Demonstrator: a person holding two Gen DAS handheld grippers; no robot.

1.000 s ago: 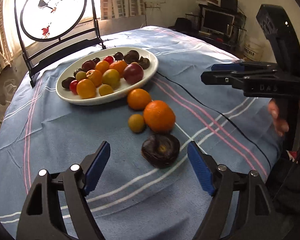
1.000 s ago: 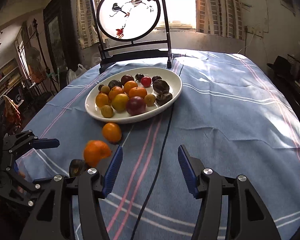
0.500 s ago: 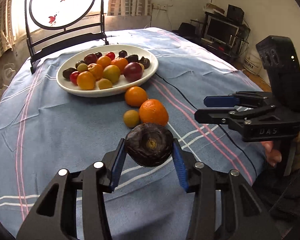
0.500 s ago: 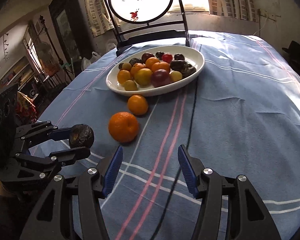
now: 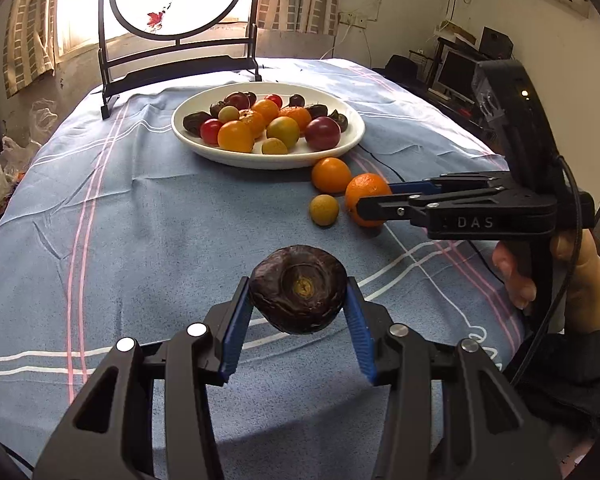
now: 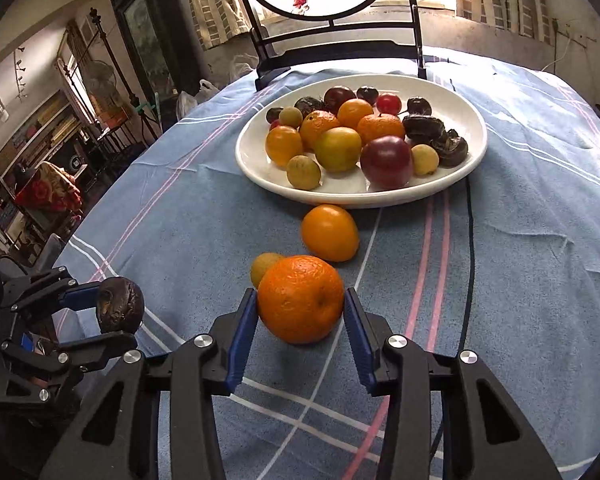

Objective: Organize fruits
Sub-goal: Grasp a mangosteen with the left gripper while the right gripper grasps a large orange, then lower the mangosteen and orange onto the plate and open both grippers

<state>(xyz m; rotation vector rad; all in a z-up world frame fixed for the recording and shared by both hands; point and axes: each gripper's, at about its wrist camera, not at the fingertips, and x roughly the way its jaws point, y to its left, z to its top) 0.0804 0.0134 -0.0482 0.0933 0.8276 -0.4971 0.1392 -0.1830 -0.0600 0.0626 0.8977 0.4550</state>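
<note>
Blue striped tablecloth (image 5: 148, 216), fruit going to the white plate (image 5: 352, 140).

My left gripper (image 5: 298, 312) pinches the dark wrinkly fruit (image 5: 298, 304) up off the cloth, so I can carry it over. My right gripper (image 6: 300, 320) has its blue pads touching both sides of the big orange (image 6: 300, 304); a smooth orange fruit (image 6: 330, 232) and a small yellow fruit (image 6: 262, 266) wait just beyond, near the plate.
</note>
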